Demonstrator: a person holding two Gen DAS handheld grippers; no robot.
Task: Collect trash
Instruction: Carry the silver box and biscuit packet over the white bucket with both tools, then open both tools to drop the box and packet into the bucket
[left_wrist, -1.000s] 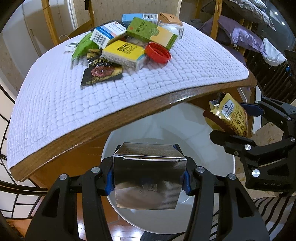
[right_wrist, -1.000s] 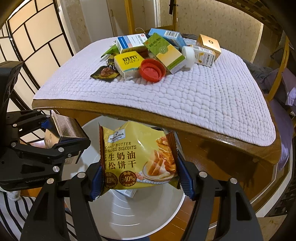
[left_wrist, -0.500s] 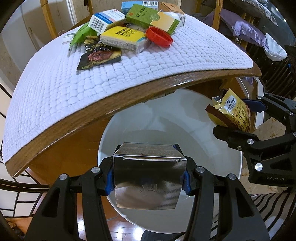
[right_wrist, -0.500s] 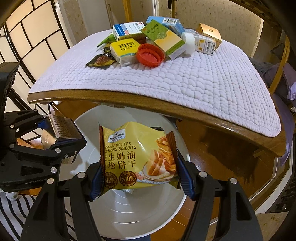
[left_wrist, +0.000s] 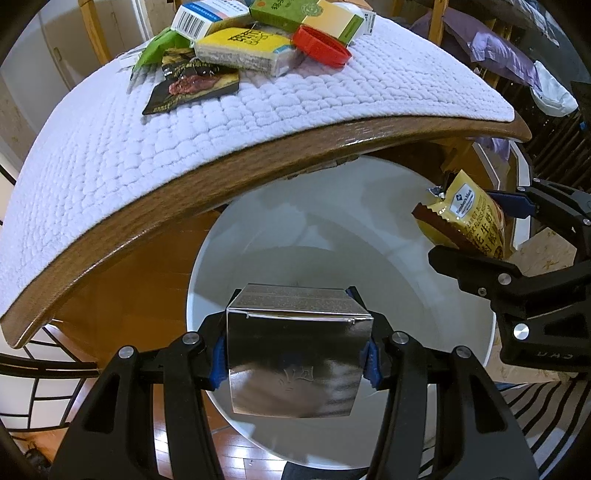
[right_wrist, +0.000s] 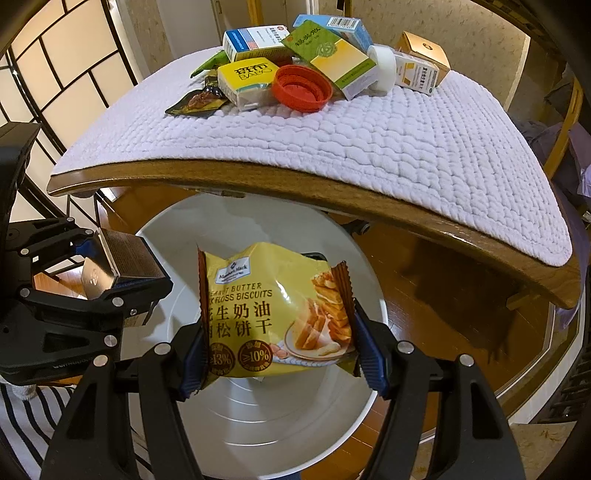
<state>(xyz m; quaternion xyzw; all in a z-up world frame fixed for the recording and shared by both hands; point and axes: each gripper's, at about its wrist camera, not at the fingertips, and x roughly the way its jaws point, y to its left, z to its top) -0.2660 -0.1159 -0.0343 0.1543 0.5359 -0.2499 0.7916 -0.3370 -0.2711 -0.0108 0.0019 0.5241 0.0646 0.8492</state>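
My left gripper (left_wrist: 295, 363) is shut on a shiny silver box (left_wrist: 295, 354) and holds it above the white round bin (left_wrist: 236, 229). My right gripper (right_wrist: 280, 354) is shut on a yellow biscuit packet (right_wrist: 273, 314) and holds it above the same bin (right_wrist: 332, 236). In the left wrist view the right gripper (left_wrist: 517, 236) with the packet (left_wrist: 469, 221) hangs over the bin's right rim. In the right wrist view the left gripper (right_wrist: 122, 273) with the silver box (right_wrist: 114, 266) is at the bin's left rim. The bin stands on the floor under the table edge.
The wooden table (left_wrist: 258, 158) carries a white quilted mat (right_wrist: 369, 136) with a pile of trash at its far side: yellow box (right_wrist: 243, 77), red lid (right_wrist: 301, 86), green-yellow box (right_wrist: 332, 55), dark snack packet (left_wrist: 192, 85), several small cartons. A striped rug (right_wrist: 22, 424) lies on the floor.
Both grippers have moved down and towards the bin with their loads still held. The table top has slid up in both views, and more of the bin shows.
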